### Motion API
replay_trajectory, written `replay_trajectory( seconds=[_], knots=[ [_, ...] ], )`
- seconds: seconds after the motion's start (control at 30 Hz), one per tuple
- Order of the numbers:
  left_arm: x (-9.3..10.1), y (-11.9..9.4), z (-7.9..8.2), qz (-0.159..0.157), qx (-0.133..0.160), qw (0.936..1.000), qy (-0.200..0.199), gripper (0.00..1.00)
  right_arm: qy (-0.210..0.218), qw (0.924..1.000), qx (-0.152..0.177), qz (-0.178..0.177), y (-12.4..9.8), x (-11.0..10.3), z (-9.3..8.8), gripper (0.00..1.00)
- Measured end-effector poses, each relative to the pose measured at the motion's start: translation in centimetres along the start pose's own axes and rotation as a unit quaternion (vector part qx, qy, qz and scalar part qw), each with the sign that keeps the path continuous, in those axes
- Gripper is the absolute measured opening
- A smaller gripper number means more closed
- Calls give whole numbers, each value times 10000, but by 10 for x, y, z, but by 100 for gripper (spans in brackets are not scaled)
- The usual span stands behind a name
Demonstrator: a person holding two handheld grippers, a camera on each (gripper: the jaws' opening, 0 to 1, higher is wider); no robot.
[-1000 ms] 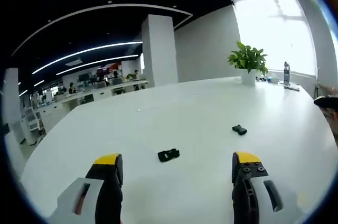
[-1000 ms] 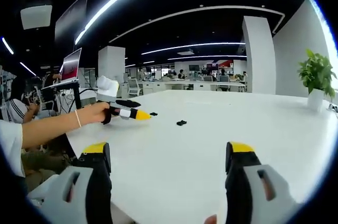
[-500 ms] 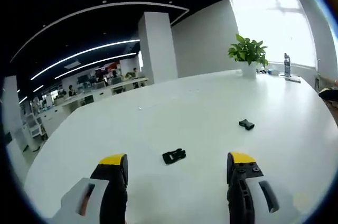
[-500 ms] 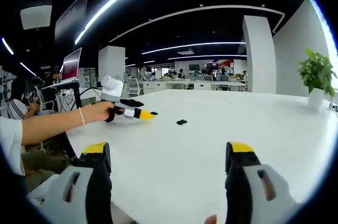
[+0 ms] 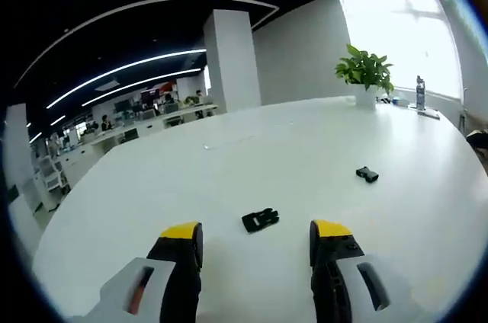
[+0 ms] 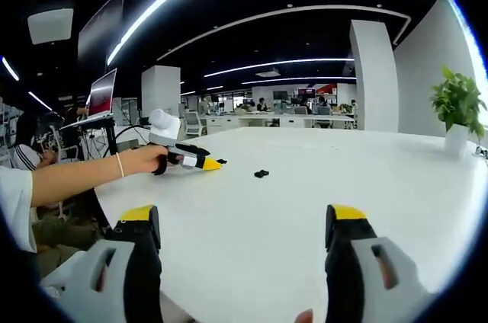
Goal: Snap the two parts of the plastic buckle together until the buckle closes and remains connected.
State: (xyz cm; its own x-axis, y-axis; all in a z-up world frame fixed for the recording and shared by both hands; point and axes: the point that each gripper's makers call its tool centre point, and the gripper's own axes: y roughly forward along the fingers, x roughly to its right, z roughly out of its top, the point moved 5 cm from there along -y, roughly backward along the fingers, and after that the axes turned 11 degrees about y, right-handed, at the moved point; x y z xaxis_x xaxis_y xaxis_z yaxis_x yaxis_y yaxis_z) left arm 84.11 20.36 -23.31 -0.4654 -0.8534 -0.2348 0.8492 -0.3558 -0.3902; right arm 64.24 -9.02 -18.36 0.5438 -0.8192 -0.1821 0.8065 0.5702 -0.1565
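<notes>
On the white table (image 5: 229,163) lie two black buckle parts. The nearer part (image 5: 260,220) rests just beyond my left gripper (image 5: 255,231), in line with the gap between its yellow-tipped jaws; that gripper is open and holds nothing. The second part (image 5: 367,174) sits farther off to the right. In the right gripper view, a hand holds the left gripper (image 6: 212,163) low over the table, with one buckle part (image 6: 221,161) at its tip and the other part (image 6: 261,174) a little to the right. My right gripper (image 6: 243,214) stands open and empty, well back from both.
A potted plant (image 5: 366,71) and a bottle (image 5: 420,93) stand at the table's far edge by the window. A person's arm (image 6: 76,178) reaches in from the left, with a laptop on a stand (image 6: 101,94) behind it. Office desks fill the background.
The left gripper has come closer to the nearer buckle part, and its jaws have narrowed around the gap. The right gripper has stayed put.
</notes>
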Motion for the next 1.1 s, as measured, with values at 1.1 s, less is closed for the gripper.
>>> replay_trajectory(
  seconds=[1.1],
  knots=[
    [10, 12, 3, -241, -7, 9997, -13, 21, -54, 10000, 27, 22, -5, 1, 1, 90]
  ],
)
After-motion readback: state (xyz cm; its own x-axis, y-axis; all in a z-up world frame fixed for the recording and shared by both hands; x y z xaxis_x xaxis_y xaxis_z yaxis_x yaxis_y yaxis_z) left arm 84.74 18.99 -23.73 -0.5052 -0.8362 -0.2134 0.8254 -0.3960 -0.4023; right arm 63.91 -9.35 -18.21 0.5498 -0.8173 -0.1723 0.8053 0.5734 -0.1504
